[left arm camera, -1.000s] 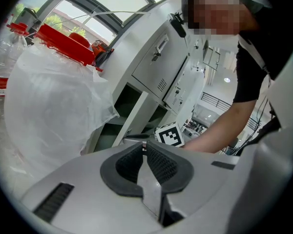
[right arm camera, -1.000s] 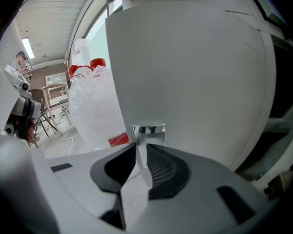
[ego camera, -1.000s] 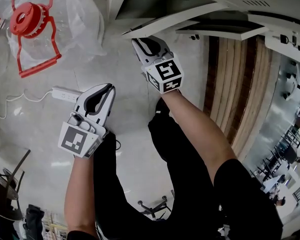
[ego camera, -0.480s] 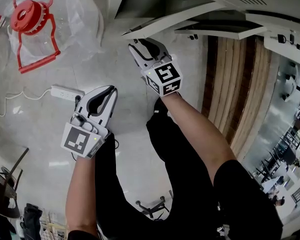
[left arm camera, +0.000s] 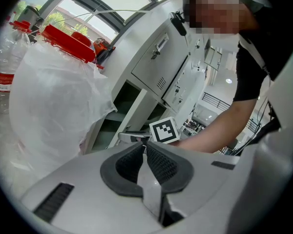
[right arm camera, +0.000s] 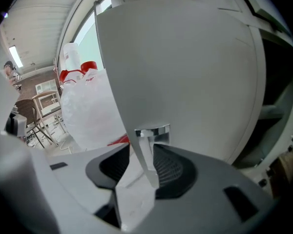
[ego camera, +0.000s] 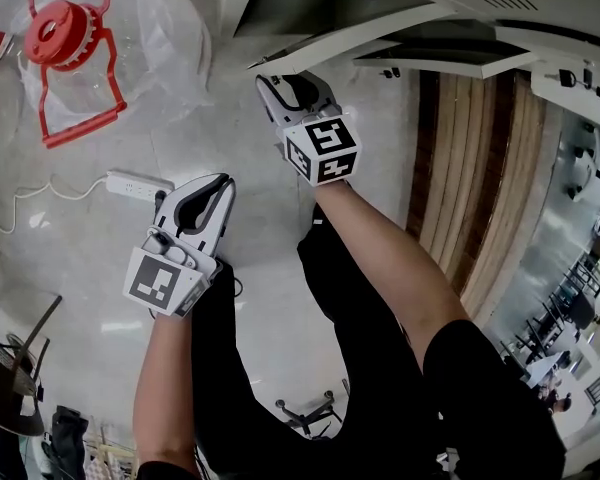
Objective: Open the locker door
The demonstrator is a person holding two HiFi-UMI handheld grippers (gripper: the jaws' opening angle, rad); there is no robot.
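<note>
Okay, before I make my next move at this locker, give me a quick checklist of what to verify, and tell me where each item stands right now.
1. Locker door swung out from the cabinet: ok.
2. Right gripper let go: ok. Its fingers have just been opening, and the door's edge stands between them unclamped.
3. Chrome handle clear of those fingers: ok, it sits just beyond their tips.
4. Left gripper idle: ok, shut on nothing, away from the locker.
5. Plastic bag clear of the door: ok, it lies off to the side.
</note>
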